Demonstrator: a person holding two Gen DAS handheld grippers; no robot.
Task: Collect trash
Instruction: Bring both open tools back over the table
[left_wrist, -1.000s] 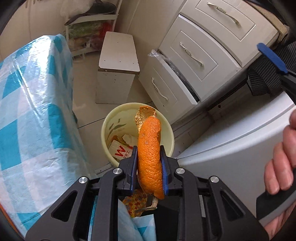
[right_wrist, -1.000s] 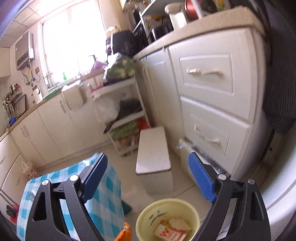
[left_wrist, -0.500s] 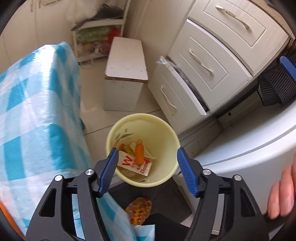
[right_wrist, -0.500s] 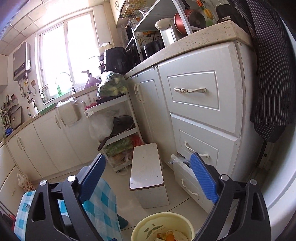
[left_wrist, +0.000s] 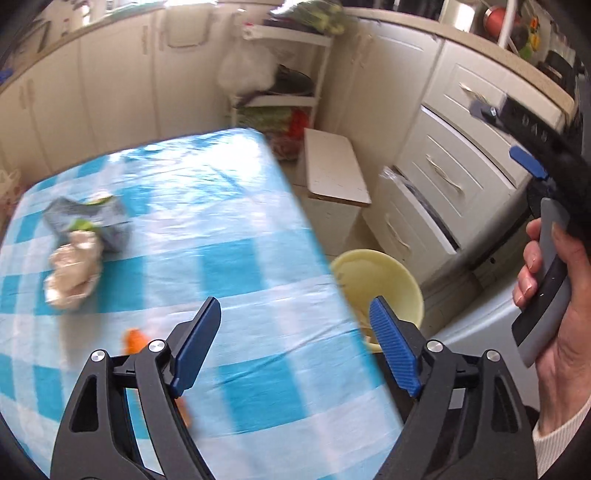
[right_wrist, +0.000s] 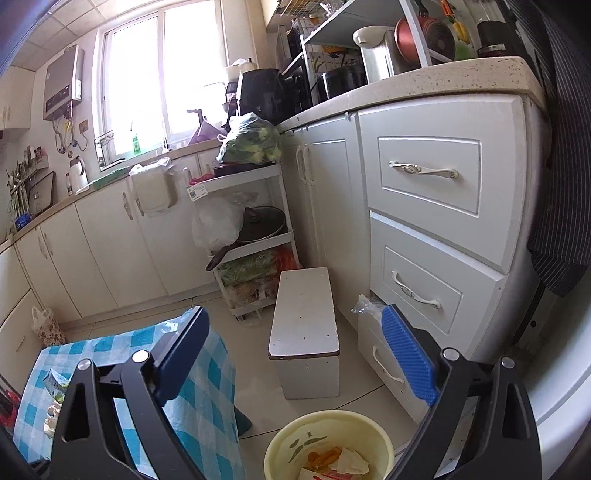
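Observation:
My left gripper (left_wrist: 295, 310) hovers over the table with the blue checked cloth (left_wrist: 229, 229); its jaws are opening and nothing is between them. On the cloth lie a crumpled pale wad (left_wrist: 74, 273), a grey and green wrapper (left_wrist: 88, 218) and a bit of orange peel (left_wrist: 135, 339) by my left finger. The yellow bin (left_wrist: 391, 273) stands on the floor past the table's right edge. In the right wrist view my right gripper (right_wrist: 295, 321) stands open and empty above the bin (right_wrist: 280, 439), which holds orange peel (right_wrist: 325, 456) and paper (right_wrist: 351, 461).
A white stool (right_wrist: 304, 314) stands on the floor behind the bin. The bottom drawer (right_wrist: 380, 354) of the white cabinet is pulled out. A shelf cart (right_wrist: 251, 236) with bags and a pan stands at the back. A hand (left_wrist: 546, 295) holds the right gripper's grip.
My left gripper let the orange peel drop into the bin, opened wide, then swung left and up over the table. The right gripper stayed open and tilted up slightly.

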